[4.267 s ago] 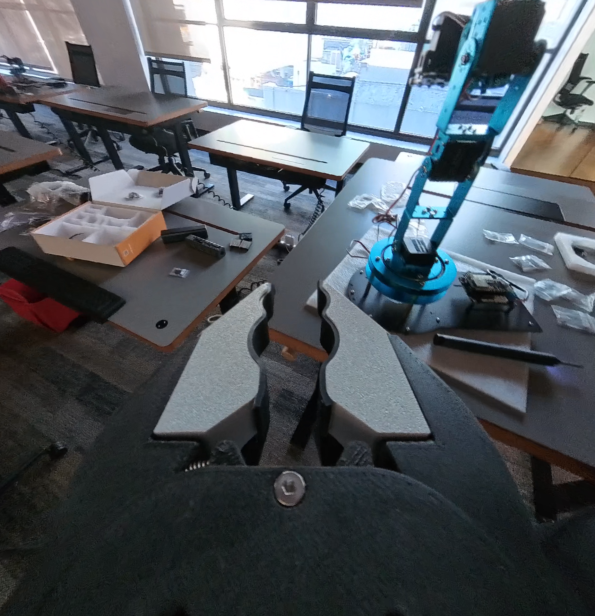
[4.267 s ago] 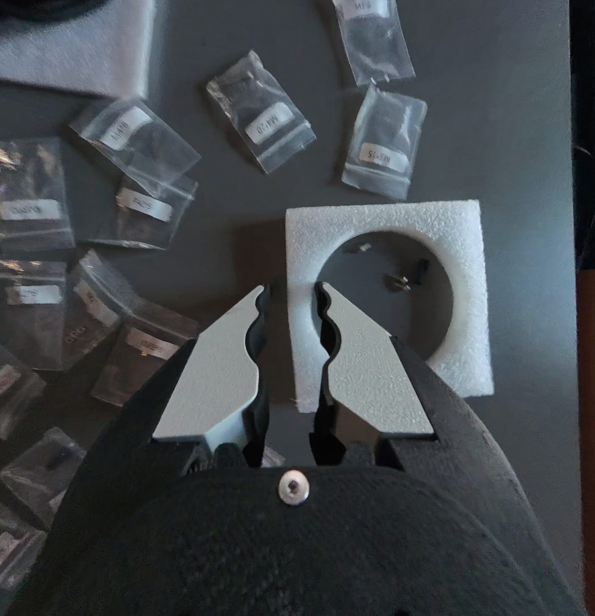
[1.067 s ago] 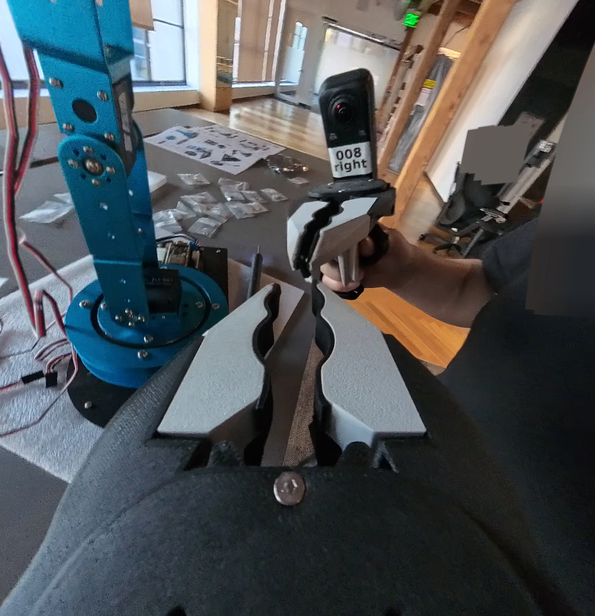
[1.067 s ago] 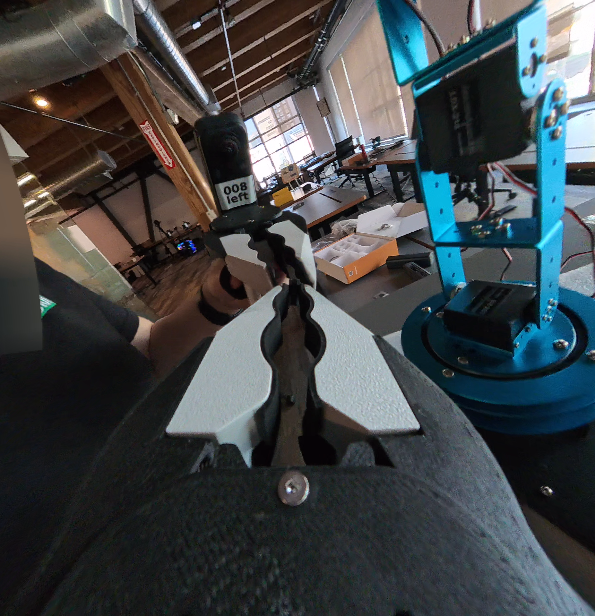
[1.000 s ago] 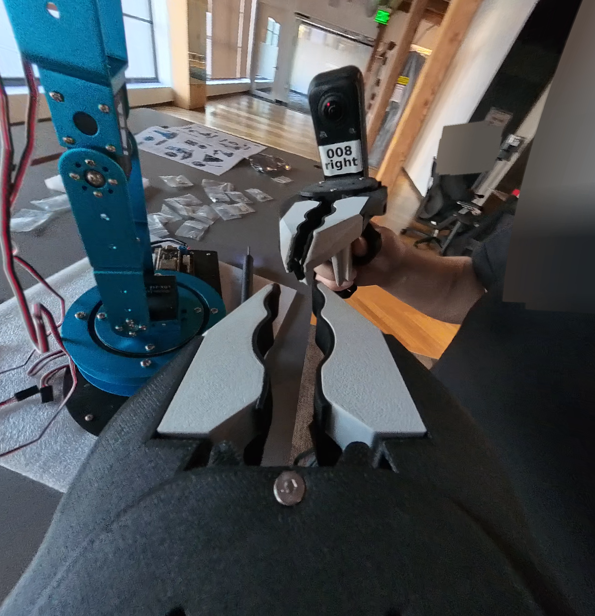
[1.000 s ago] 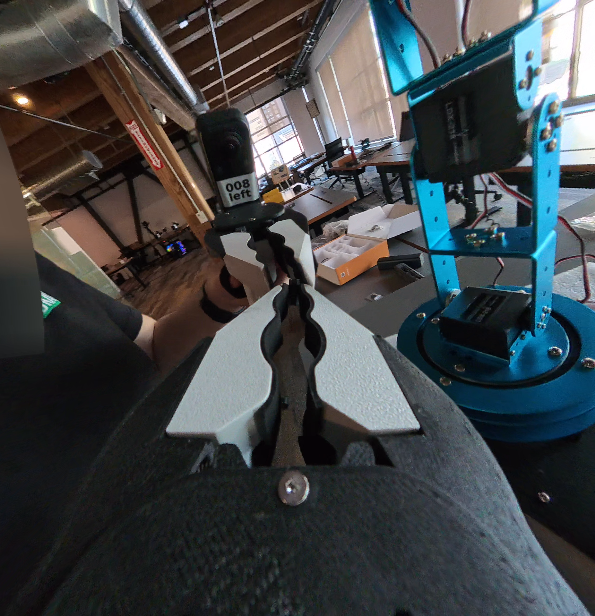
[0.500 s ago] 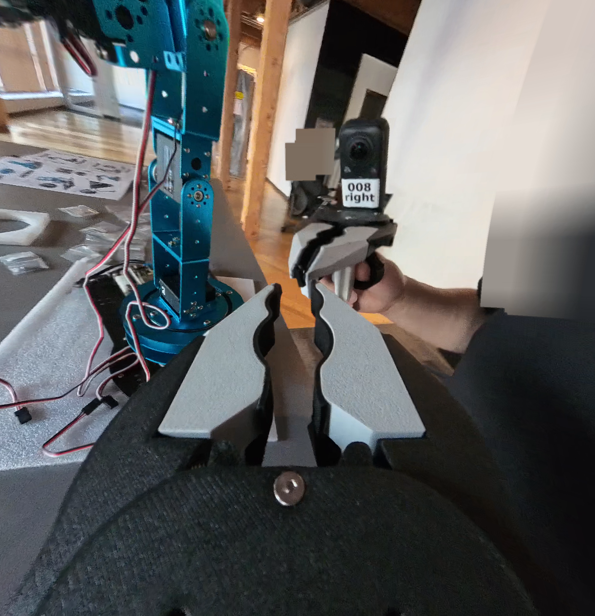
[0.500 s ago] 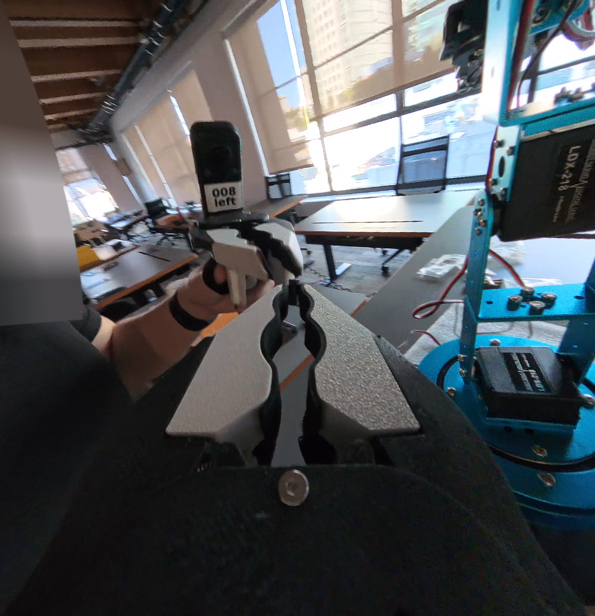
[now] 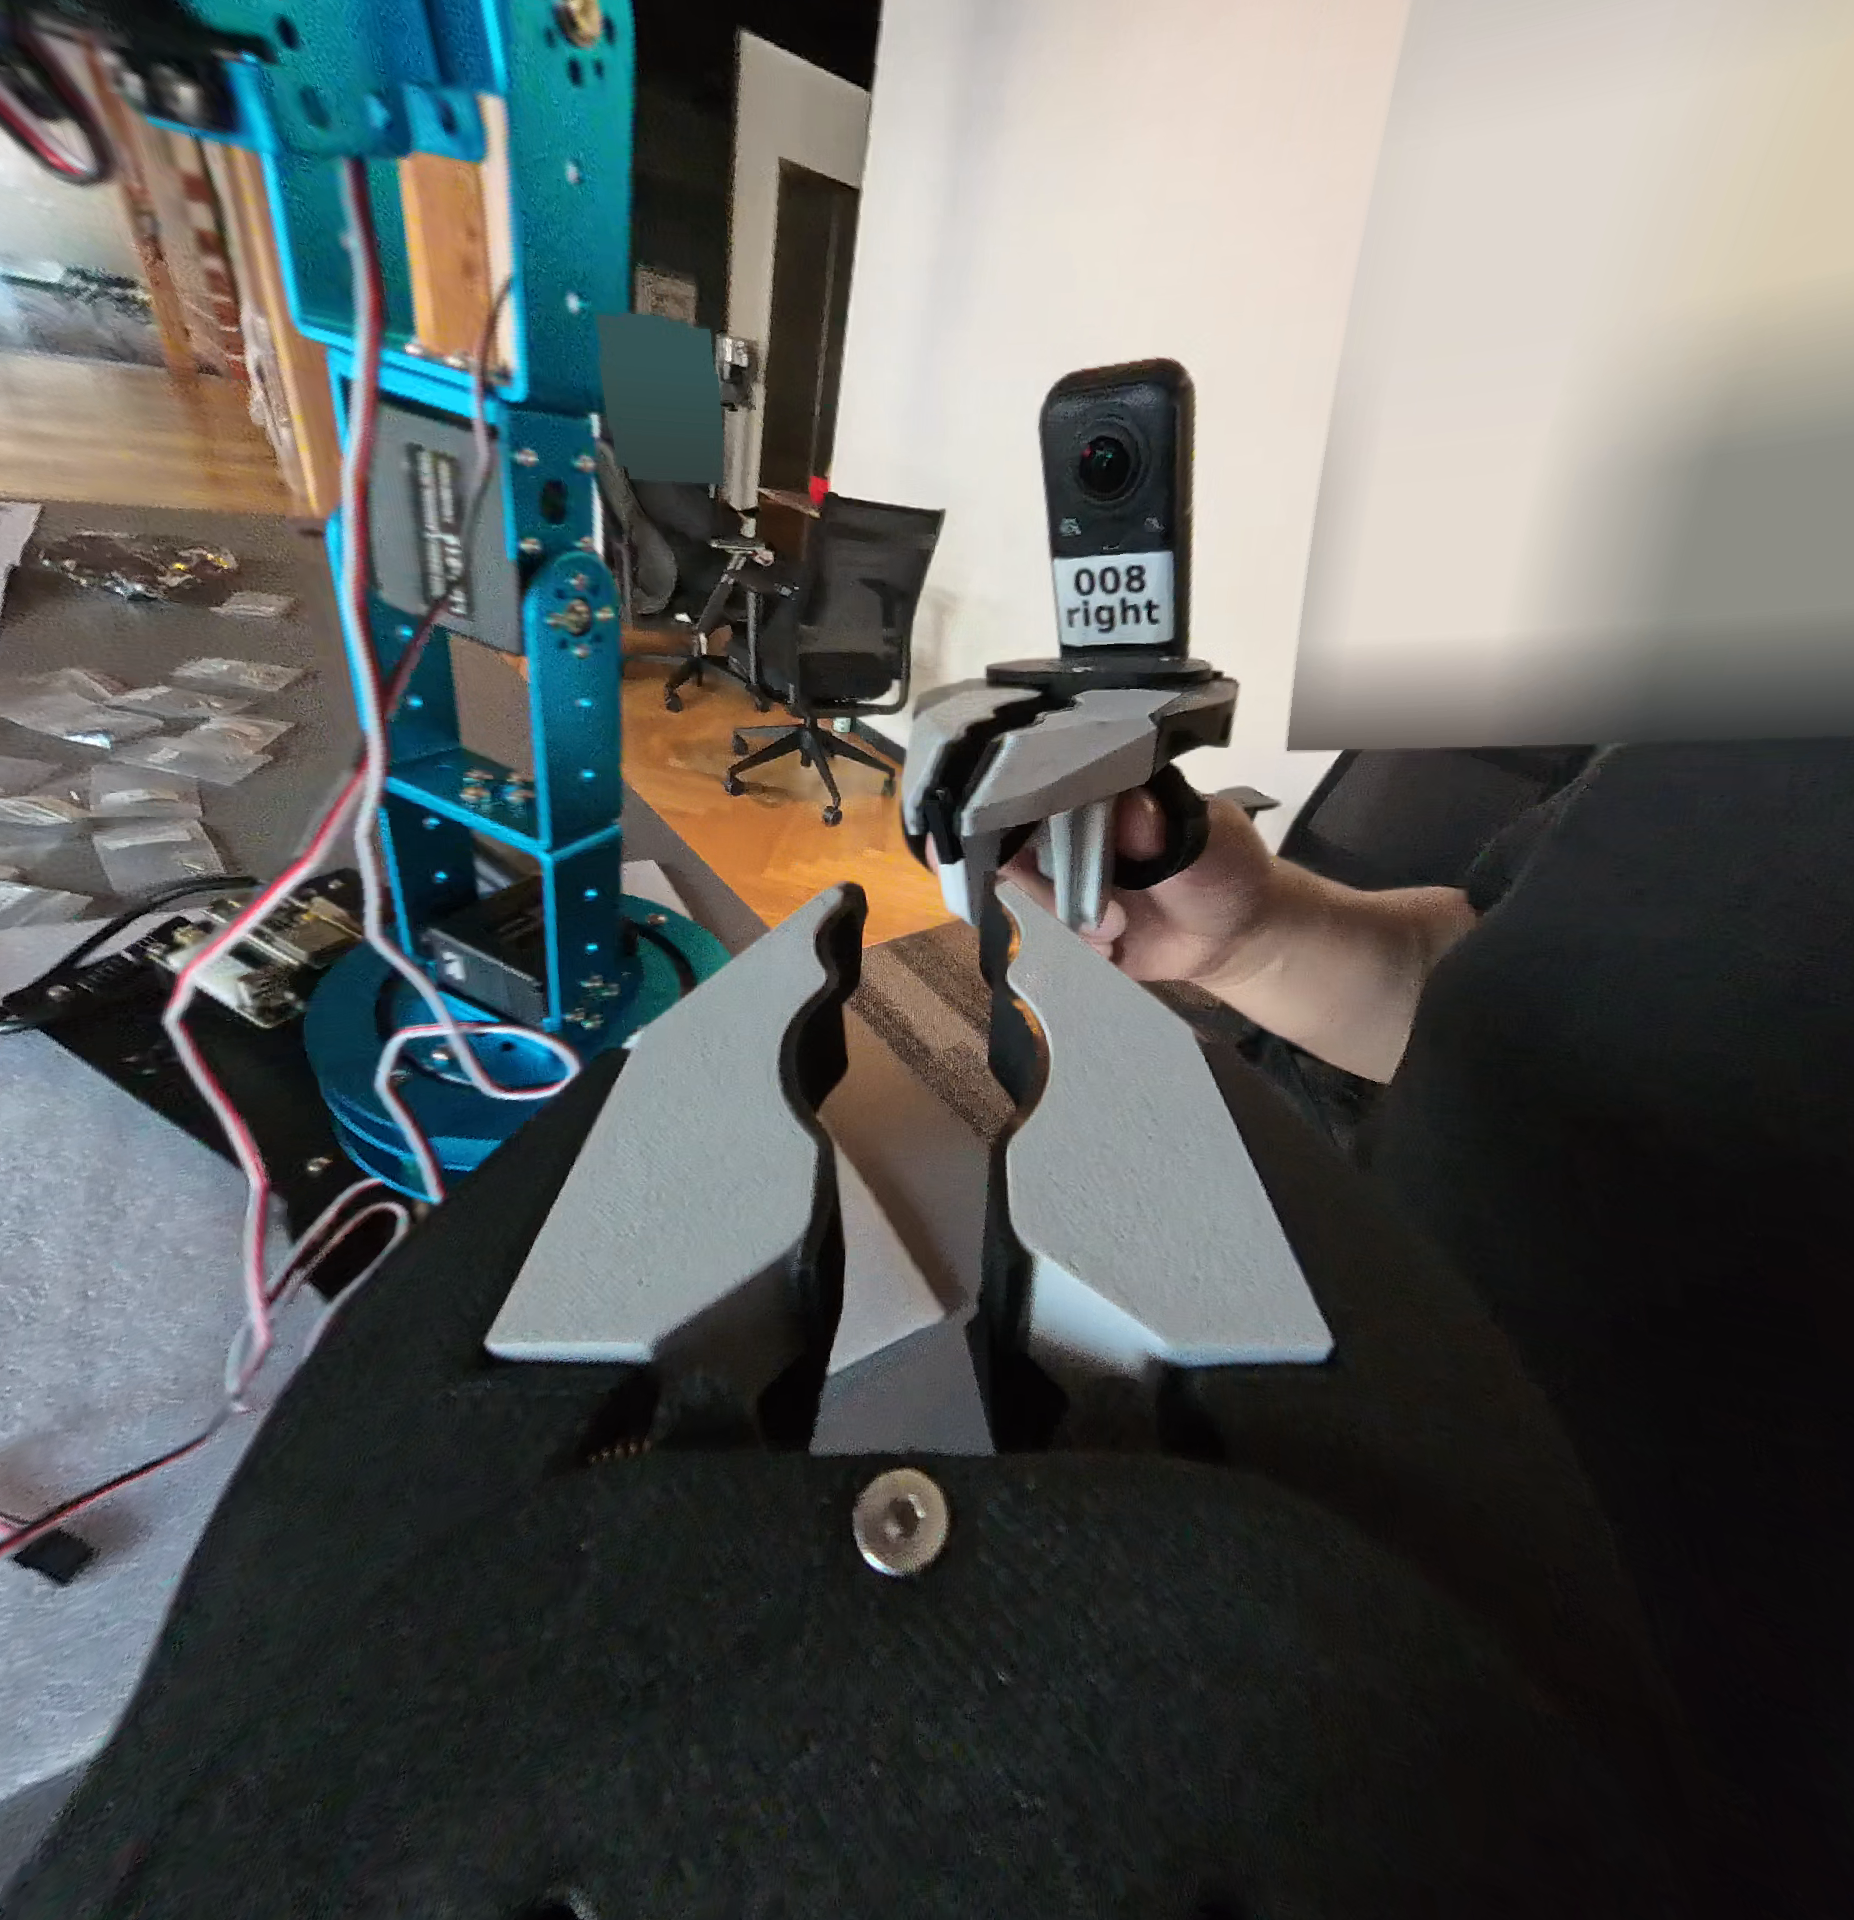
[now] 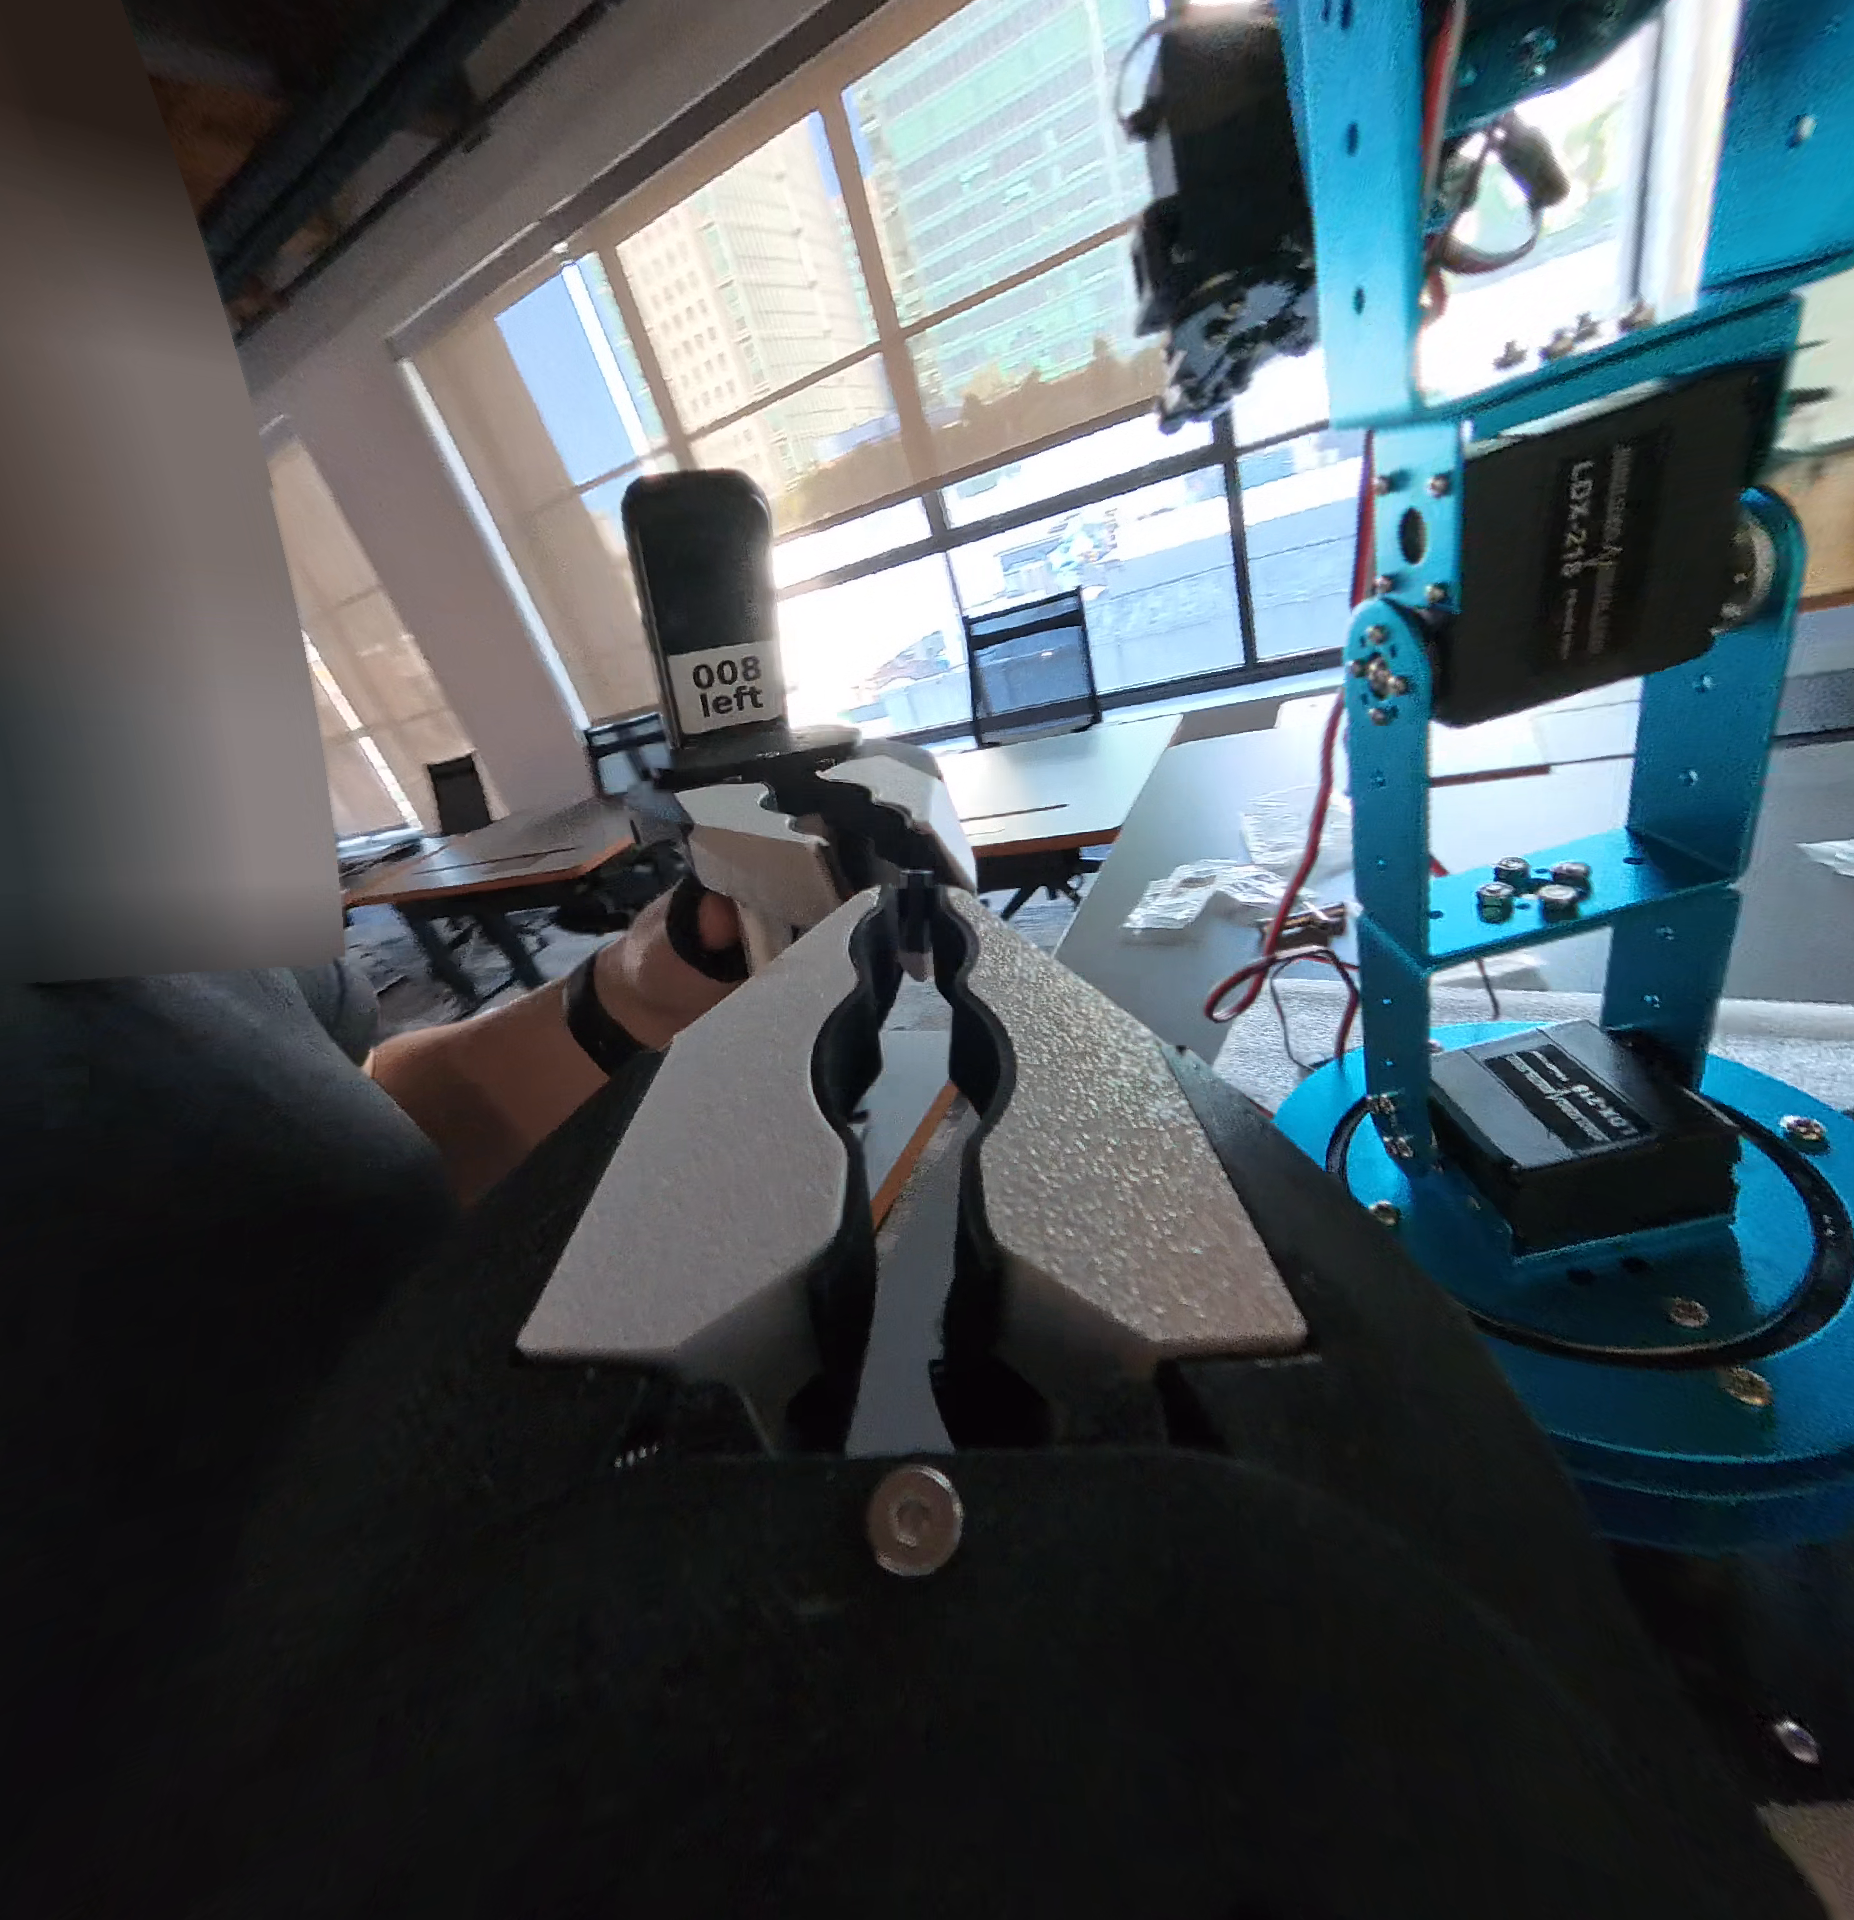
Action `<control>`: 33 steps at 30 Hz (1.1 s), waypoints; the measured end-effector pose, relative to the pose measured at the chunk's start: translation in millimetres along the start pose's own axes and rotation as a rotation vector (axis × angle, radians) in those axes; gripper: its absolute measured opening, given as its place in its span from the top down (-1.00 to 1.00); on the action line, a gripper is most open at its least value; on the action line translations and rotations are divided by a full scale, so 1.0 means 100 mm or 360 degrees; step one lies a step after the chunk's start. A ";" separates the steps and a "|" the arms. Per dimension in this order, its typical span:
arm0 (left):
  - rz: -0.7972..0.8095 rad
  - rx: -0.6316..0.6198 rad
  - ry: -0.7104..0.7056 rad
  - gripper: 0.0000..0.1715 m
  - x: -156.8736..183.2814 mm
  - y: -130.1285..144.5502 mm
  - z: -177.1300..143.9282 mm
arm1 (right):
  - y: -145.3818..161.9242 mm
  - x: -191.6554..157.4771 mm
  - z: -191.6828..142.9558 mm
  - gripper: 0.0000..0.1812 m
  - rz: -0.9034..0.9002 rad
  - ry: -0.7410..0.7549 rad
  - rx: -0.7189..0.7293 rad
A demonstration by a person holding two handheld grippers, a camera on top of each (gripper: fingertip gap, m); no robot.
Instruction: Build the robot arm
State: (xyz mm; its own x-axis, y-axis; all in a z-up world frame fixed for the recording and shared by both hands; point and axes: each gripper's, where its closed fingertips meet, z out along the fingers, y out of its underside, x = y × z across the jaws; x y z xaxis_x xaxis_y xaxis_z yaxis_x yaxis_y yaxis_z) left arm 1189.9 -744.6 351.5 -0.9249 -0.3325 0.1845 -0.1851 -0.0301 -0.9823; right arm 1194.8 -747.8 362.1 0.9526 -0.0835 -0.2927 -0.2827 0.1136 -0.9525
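Note:
My left gripper [image 9: 928,914] is open and empty, held level beside a blue metal robot arm [image 9: 487,727] that stands on a round blue base. It points at my right gripper [image 9: 944,821], held in a hand just beyond its tips. My right gripper [image 10: 907,904] is shut on a small black part [image 10: 915,920] pinched at its tips. It faces the left gripper [image 10: 850,821], close in front of it. The blue robot arm [image 10: 1525,831] stands to its right, with black servos in its brackets.
A control board [image 9: 258,945] sits on a black base plate [image 9: 175,1049] on a white foam mat [image 9: 92,1247]. Red, white and black wires [image 9: 362,623] hang from the arm. Small plastic bags [image 9: 123,748] lie on the dark table. Desks [image 10: 1058,769] and office chairs stand behind. Only a small space, under 4 cm, lies between the two pairs of fingers.
Since 4.3 s ago the right gripper has left the white foam piece and closed on the small black part. Both grippers have swung round the blue arm and still face each other.

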 end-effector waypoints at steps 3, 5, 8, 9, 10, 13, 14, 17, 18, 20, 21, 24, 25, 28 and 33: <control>0.0148 -0.0036 0.0033 0.75 -0.21 0.10 -0.15 | 0.08 0.05 0.20 0.96 0.0024 0.0144 0.0011; 0.0233 -0.0045 0.0172 0.76 -0.25 0.16 -0.27 | 0.14 0.13 0.33 0.96 -0.0047 0.0326 0.0025; 0.0218 -0.0083 0.0322 0.80 -0.41 0.18 -0.45 | 0.16 0.21 0.52 0.95 -0.0098 0.0569 0.0070; 0.0189 -0.0098 0.0383 0.79 -0.42 0.15 -0.50 | 0.15 0.22 0.56 0.96 -0.0097 0.0623 0.0104; 0.0183 -0.0113 0.0412 0.79 -0.44 0.14 -0.54 | 0.13 0.23 0.60 0.96 -0.0103 0.0681 0.0133; 0.0245 -0.0181 0.0421 0.79 -0.49 0.15 -0.58 | 0.14 0.23 0.69 0.95 -0.0102 0.0743 0.0138; 0.0254 -0.0203 0.0420 0.79 -0.49 0.16 -0.58 | 0.12 0.22 0.70 0.95 -0.0104 0.0752 0.0156; 0.0227 -0.0208 0.0442 0.85 -0.42 0.16 -0.55 | 0.09 0.15 0.70 0.96 -0.0100 0.0717 0.0223; 0.0201 -0.0178 0.0466 0.85 -0.38 0.13 -0.54 | 0.11 0.13 0.70 0.96 -0.0102 0.0708 0.0227; 0.0161 -0.0131 0.0529 0.88 -0.31 0.10 -0.58 | 0.14 0.15 0.70 0.96 -0.0123 0.0741 0.0229; 0.0157 -0.0158 0.0547 0.88 -0.33 0.11 -0.60 | 0.13 0.17 0.71 0.96 -0.0111 0.0770 0.0241; 0.0199 -0.0279 0.0596 0.83 -0.48 0.13 -0.70 | 0.09 0.21 0.80 0.96 -0.0049 0.0823 0.0315; 0.0226 -0.0283 0.0605 0.81 -0.54 0.11 -0.73 | 0.08 0.24 0.84 0.96 -0.0022 0.0843 0.0336; 0.0335 -0.0322 0.0522 0.90 -0.90 0.07 -0.84 | 0.05 0.35 1.02 0.96 0.0048 0.0864 0.0400; 0.0247 -0.0280 0.0868 0.83 -1.41 -0.05 -1.23 | 0.06 0.66 1.47 0.96 -0.0010 0.1066 0.0506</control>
State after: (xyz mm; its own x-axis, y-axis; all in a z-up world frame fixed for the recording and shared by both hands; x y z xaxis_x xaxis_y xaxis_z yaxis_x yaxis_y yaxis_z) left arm 1280.2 -581.9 334.5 -0.9740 0.2135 0.0754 -0.0430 0.1524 -0.9874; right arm 1272.9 -606.7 349.5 0.6527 -0.6594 -0.3730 -0.1343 0.3839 -0.9136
